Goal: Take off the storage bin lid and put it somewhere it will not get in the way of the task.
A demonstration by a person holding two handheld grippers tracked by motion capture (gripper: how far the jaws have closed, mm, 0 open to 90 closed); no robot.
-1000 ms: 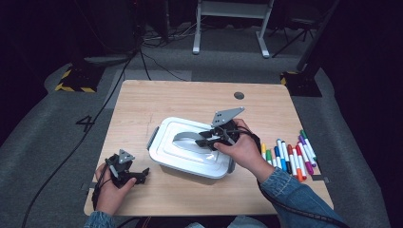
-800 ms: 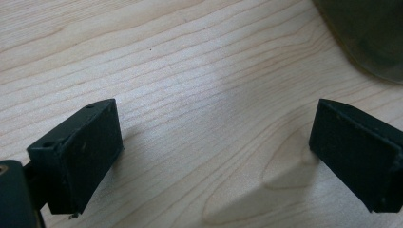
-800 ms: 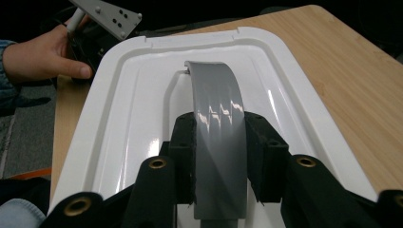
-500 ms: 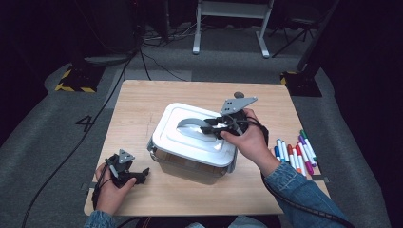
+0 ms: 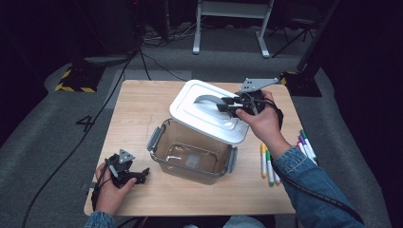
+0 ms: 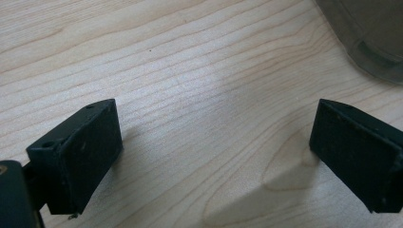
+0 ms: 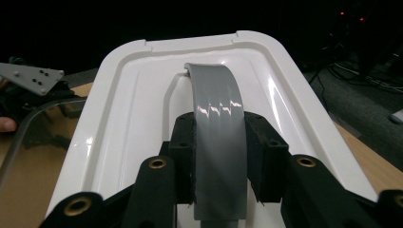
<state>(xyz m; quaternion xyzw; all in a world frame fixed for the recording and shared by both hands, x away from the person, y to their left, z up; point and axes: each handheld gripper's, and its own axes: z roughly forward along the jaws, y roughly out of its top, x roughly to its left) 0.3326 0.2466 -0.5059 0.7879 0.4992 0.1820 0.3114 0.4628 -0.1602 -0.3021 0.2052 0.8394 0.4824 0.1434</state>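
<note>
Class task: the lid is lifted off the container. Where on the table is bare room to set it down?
Bare wood lies left of the clear container, back to the table edge. The right side is crowded by markers; the left claw rests at front left.

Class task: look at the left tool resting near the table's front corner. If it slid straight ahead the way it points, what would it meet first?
Probably the clear storage box: the left tool points across bare table toward its near corner, though depth is uncertain.
</note>
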